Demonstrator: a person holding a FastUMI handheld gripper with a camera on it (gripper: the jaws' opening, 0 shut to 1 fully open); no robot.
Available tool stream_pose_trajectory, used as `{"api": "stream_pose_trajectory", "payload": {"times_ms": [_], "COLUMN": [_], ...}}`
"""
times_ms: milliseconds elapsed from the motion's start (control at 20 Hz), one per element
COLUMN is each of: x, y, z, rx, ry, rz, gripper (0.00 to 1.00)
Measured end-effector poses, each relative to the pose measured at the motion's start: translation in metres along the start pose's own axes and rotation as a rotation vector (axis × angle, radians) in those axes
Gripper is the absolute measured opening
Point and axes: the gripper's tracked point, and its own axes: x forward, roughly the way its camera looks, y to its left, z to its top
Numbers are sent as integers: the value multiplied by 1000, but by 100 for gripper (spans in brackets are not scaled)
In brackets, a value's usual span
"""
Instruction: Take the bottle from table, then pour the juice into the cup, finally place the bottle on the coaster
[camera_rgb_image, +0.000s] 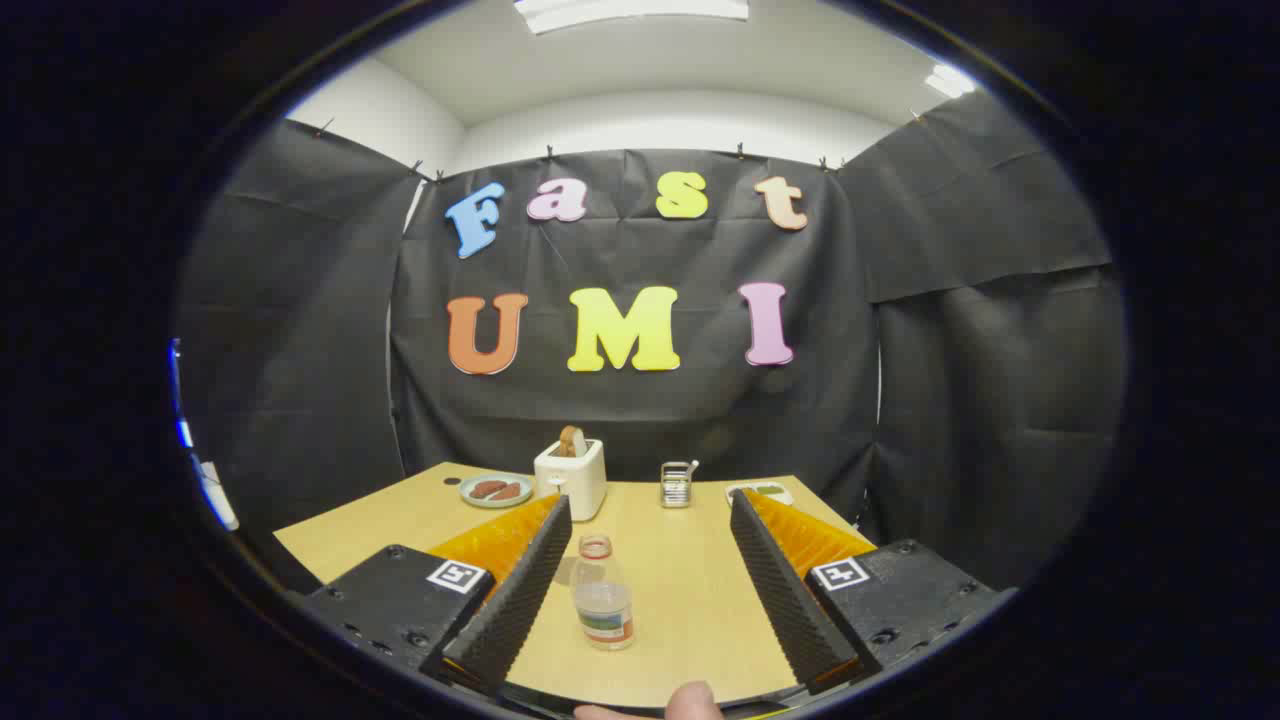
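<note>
From the gripper view we see our gripper (650, 505) with its fingers spread wide and gripping nothing; the clear bottle (602, 592) stands upright on the wooden counter (690, 590) between them, nearer the left finger, touching neither. Beyond the fingers sit a white toaster (571, 477), a plate (496, 490) and a small metal rack (677, 484)

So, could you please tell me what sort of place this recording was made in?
Probably a staged recording booth, not a real kitchen: black cloth walls surround a wooden table set with a toaster, a plate and a bottle between the open gripper fingers.
</note>
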Motion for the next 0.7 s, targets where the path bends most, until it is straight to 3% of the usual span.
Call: {"api": "stream_pose_trajectory", "payload": {"times_ms": [700], "x": [4], "y": [6], "z": [-5], "rx": [29], "ry": [5], "rz": [10], "gripper": [100]}}
